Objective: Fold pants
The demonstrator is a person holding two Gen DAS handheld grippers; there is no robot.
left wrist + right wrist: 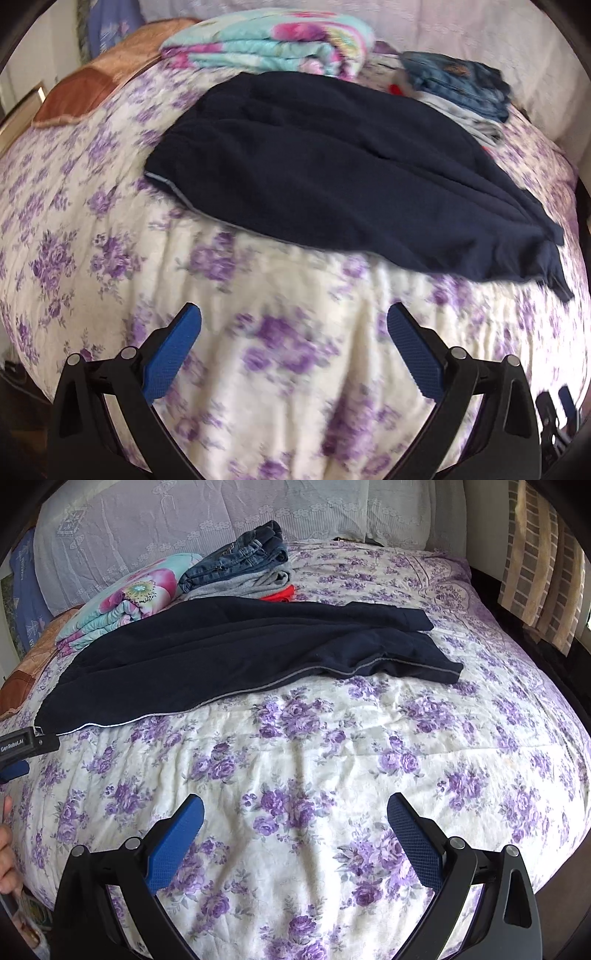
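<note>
Floral bedspread (pixel 295 738), navy pants (pixel 221 646), waistband cropped

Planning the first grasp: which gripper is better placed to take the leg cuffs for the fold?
Probably right. The navy pants lie flat with the leg cuffs on its side, beyond the open right gripper. The left gripper, also open, faces the waistband at the opposite end.
</note>
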